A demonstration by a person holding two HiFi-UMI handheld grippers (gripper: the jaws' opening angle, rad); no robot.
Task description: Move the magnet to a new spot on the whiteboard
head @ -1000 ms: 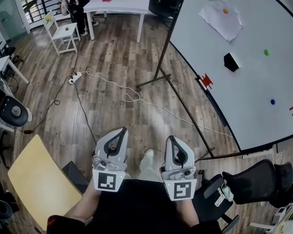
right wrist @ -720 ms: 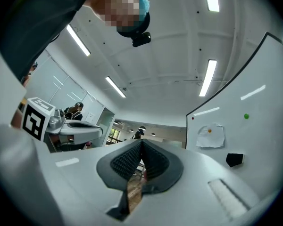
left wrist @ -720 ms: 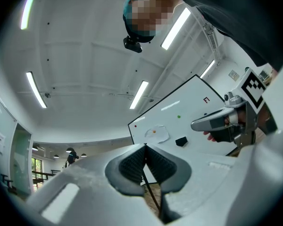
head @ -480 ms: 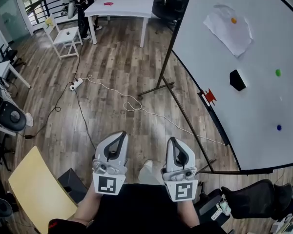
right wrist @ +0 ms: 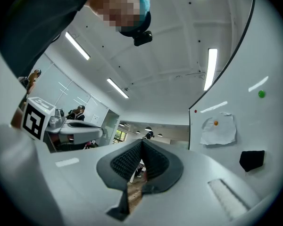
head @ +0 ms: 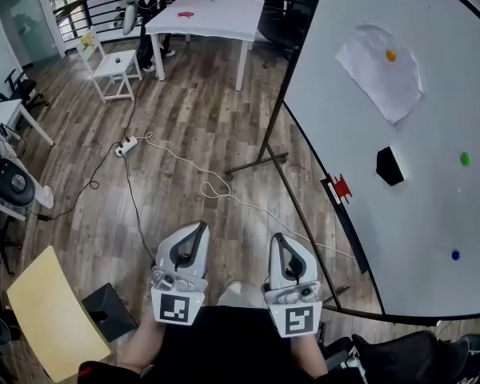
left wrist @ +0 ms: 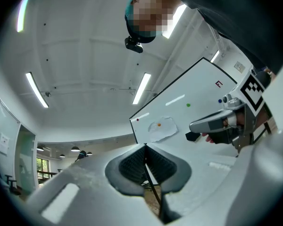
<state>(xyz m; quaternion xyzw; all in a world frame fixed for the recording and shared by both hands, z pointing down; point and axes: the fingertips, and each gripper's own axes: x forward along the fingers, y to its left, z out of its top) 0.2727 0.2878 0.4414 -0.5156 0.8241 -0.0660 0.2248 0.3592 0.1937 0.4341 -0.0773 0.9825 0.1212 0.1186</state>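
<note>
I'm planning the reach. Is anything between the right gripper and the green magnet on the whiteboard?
Nothing visible does. Only open air lies between the right gripper, shut and empty, and the green magnet. The black eraser sits on the whiteboard beside it, not covering it.

Whiteboard [head: 432, 214], pinned paper [head: 380, 74], black block [head: 390, 166], green magnet [head: 465, 158]

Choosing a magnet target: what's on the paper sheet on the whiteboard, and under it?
One orange magnet sits near the top of the paper sheet, on the whiteboard. The sheet covers the board behind it, so anything under it cannot be seen.
</note>
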